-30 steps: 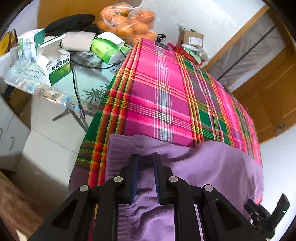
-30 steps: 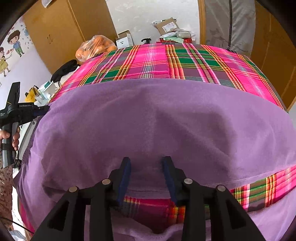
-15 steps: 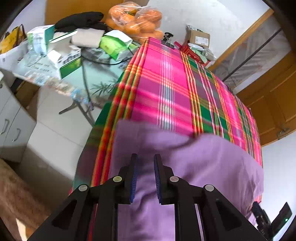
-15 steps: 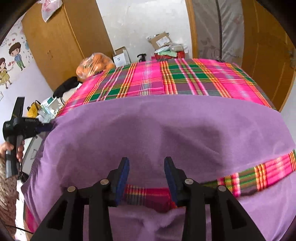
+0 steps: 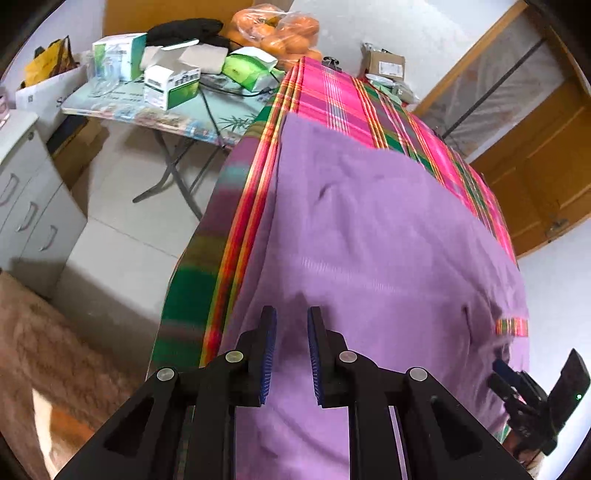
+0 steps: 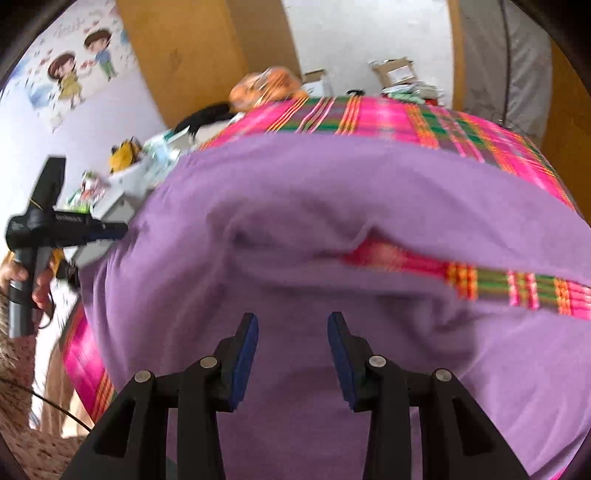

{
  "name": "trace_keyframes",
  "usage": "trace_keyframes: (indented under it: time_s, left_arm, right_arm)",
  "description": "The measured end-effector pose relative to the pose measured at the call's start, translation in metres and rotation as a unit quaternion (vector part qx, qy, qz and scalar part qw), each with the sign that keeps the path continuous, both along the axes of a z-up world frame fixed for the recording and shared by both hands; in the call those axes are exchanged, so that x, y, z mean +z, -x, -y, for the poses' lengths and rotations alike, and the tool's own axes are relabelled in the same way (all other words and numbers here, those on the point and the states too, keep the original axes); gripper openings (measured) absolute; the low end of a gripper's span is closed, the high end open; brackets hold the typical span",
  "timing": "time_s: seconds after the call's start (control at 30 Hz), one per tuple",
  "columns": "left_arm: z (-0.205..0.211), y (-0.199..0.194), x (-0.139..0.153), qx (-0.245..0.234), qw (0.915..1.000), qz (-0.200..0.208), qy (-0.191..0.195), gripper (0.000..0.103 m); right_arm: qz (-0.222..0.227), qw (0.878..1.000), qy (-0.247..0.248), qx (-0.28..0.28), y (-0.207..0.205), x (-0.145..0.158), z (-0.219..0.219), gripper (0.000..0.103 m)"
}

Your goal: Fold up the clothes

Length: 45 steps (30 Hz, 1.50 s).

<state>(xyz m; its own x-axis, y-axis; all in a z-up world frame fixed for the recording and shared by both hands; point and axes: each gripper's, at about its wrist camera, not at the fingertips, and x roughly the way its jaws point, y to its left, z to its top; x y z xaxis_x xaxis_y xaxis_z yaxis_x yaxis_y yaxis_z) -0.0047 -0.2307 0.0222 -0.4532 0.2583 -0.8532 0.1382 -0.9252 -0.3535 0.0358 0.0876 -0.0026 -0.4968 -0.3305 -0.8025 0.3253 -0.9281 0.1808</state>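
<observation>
Soft purple knit garment [image 5: 388, 236] lies spread over the near edge of the pink-green plaid-covered surface [image 5: 343, 99]. Left hand-held gripper [image 5: 291, 354] slightly spread, empty; right hand-held gripper [image 6: 291, 354] wider, empty. Best: pinch both near-edge corners together, lift evenly, fold toward the far edge.

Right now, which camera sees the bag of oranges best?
The left wrist view. The bag of oranges is sharp there, with single fruits showing beside the plaid cloth. In the right wrist view the bag is only a small blurred orange patch behind the cloth.
</observation>
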Motion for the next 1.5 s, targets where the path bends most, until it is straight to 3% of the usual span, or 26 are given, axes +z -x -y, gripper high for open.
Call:
trace_keyframes:
  time_s: [0.13, 0.27, 0.47, 0.73, 0.83, 0.93, 1.03, 1.13, 1.2, 1.27, 1.37, 1.5]
  left_arm:
    - [-0.003, -0.024, -0.002, -0.003, 0.9999, -0.004, 0.011, 0.018]
    - [0.002, -0.036, -0.003, 0.013, 0.9999, -0.005, -0.003, 0.018]
    - [-0.004, -0.053, -0.002, 0.017, 0.9997, -0.009, -0.015, 0.019]
    - [-0.015, -0.065, -0.01, 0.011, 0.9999, -0.004, -0.01, 0.019]
    - [-0.014, -0.067, -0.012, 0.012, 0.9998, -0.007, -0.014, 0.019]
    - [-0.012, -0.068, -0.013, 0.017, 0.9996, -0.01, -0.021, 0.019]
    - [-0.014, -0.07, -0.012, 0.02, 0.9995, -0.013, -0.018, 0.019]
    - [-0.014, -0.07, -0.012, 0.02, 0.9996, -0.013, -0.016, 0.019]
    - [-0.014, -0.07, -0.013, 0.02, 0.9996, -0.013, -0.018, 0.019]
    - [-0.013, -0.07, -0.013, 0.021, 0.9995, -0.012, -0.019, 0.019]
    - [-0.013, -0.07, -0.011, 0.022, 0.9996, -0.011, -0.011, 0.019]
    - [-0.013, -0.069, -0.005, 0.027, 0.9995, -0.014, 0.003, 0.019]
  right_arm:
    - [0.002, 0.999, -0.016, 0.027, -0.019, -0.01, 0.02, 0.042]
    - [-0.006, 0.999, -0.021, 0.05, -0.041, -0.011, 0.034, 0.042]
    - [-0.015, 0.999, -0.006, 0.03, -0.064, -0.008, 0.017, 0.042]
    - [-0.016, 0.997, 0.006, 0.078, -0.084, -0.014, 0.032, 0.049]
    - [-0.031, 0.994, -0.014, 0.101, -0.09, -0.015, 0.046, 0.057]
    - [-0.059, 0.99, -0.057, 0.118, -0.095, -0.018, 0.06, 0.057]
    - [-0.071, 0.988, -0.067, 0.116, -0.094, -0.018, 0.064, 0.057]
    - [-0.075, 0.99, -0.065, 0.1, -0.094, -0.018, 0.059, 0.041]
    - [-0.075, 0.991, -0.059, 0.096, -0.093, -0.019, 0.057, 0.016]
    - [-0.08, 0.99, -0.06, 0.099, -0.095, -0.017, 0.061, 0.003]
    - [-0.089, 0.988, -0.067, 0.106, -0.099, -0.013, 0.068, 0.002]
    - [-0.09, 0.989, -0.022, 0.118, -0.101, -0.003, 0.069, 0.0]
